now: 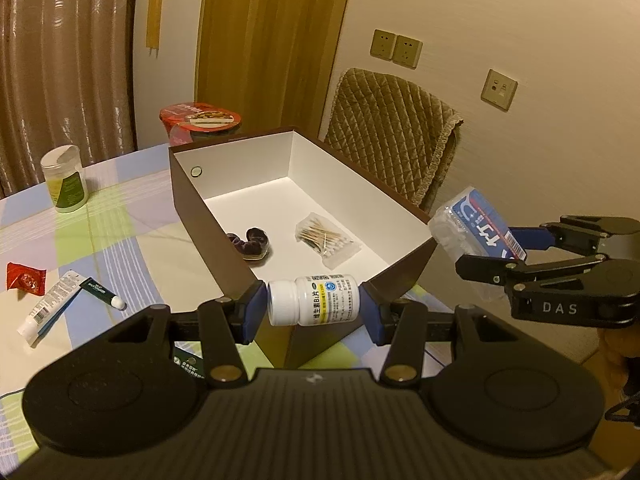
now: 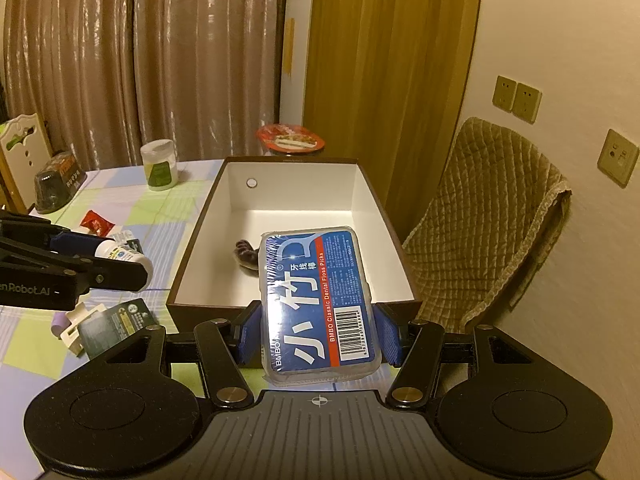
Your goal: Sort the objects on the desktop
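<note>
From your left wrist camera, your left gripper [image 1: 314,306] clamps a small white pill bottle [image 1: 313,299] sideways between its blue pads, cap to the left, held just above the near corner of the open brown box [image 1: 208,216]. Inside the box, on its white floor, lie a dark purple item [image 1: 250,242] near the left wall and a clear bag of cotton swabs [image 1: 324,238] toward the middle. On the tabletop [image 1: 132,216] left of the box sit two small tubes [image 1: 68,304], a red packet [image 1: 26,278] and, toward the far edge, a lidded jar [image 1: 66,178]. Your right gripper [image 1: 490,252] enters from the right edge, gripping a blue floss pick box [image 1: 478,226] beside the box's right corner. From your right wrist camera, that gripper [image 2: 318,330] is closed on the floss pick box [image 2: 318,300], label up, over the box's near wall [image 2: 208,308]. Your left gripper [image 2: 128,262] shows at the left, holding the bottle [image 2: 120,254] beside the box's left wall.
</note>
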Demonstrator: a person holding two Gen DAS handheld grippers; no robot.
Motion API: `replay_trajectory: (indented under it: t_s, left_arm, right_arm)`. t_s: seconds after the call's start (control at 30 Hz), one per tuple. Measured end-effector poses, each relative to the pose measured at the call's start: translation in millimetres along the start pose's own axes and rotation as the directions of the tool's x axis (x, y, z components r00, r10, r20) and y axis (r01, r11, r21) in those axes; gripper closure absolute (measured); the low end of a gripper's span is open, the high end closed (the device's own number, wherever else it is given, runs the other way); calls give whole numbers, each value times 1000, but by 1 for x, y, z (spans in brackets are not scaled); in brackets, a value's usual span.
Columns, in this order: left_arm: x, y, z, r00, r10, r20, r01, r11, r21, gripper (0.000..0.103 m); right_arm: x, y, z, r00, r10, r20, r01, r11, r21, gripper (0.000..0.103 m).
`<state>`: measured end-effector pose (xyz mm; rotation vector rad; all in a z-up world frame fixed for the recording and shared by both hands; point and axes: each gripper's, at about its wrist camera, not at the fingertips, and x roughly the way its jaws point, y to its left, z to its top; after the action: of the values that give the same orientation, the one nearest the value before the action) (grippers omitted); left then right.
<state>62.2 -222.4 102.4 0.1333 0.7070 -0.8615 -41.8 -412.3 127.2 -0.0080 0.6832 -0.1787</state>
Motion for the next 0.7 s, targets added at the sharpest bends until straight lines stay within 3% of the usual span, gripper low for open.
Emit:
replay_trajectory:
  t_s: [0.23,0.7]
  left_arm:
    - [11,-2,6,1000,4,-2,-4,1000,-4,58]
    - [66,-4,33,995,94,-43,-97,993,-66,58]
  right_arm:
    - [22,-10,13,1000,28,-4,-28,999,-22,45]
    - [95,-49,42,989,138,-60,-143,986,-81,45]
